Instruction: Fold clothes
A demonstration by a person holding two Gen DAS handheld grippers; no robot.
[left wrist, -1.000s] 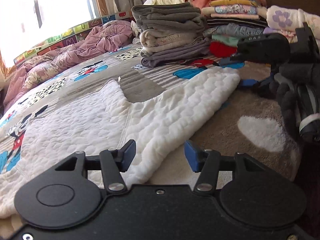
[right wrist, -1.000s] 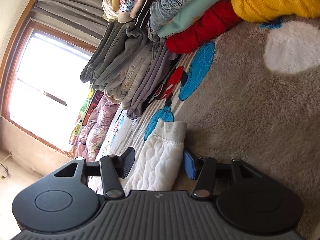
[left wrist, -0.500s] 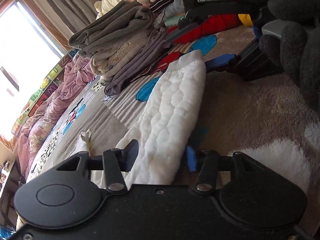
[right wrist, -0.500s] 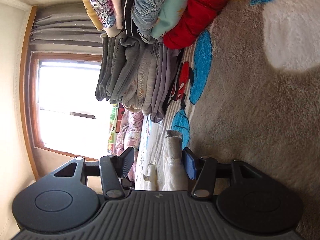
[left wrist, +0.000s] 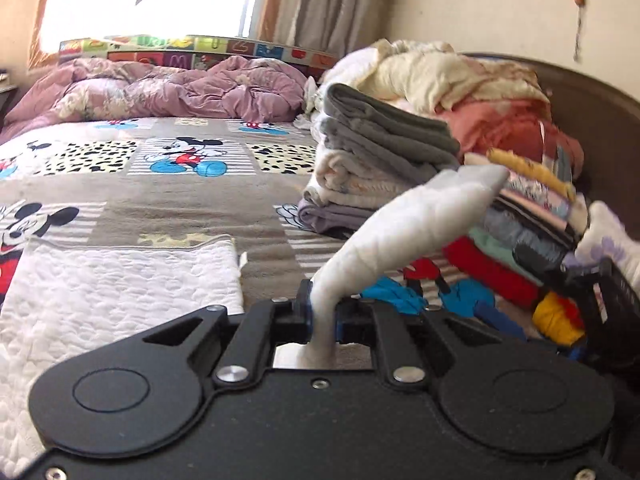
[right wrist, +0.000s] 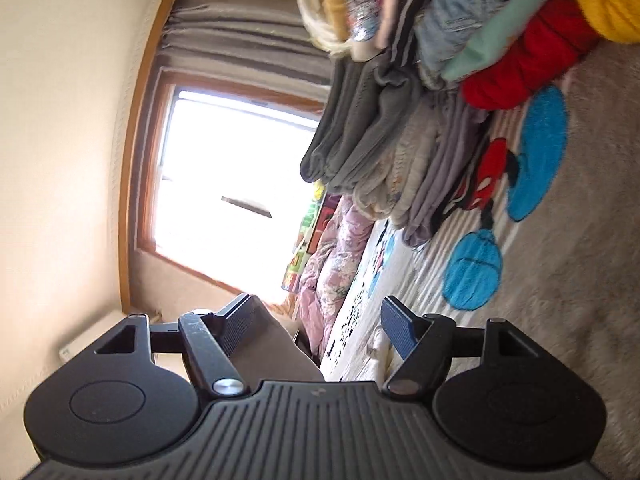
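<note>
L gripper (left wrist: pixel 322 322) is clamped tight on 1 white quilted garment (left wrist: pixel 404 236), its sleeve lifted off the bed (left wrist: pixel 200 196) vs flat 1 s ago; R gripper (right wrist: pixel 316 326) has let go, jaws wide w/ nothing between. 2 folded stacks (left wrist: pixel 384 168) behind; garment's left part cut off by frame.
</note>
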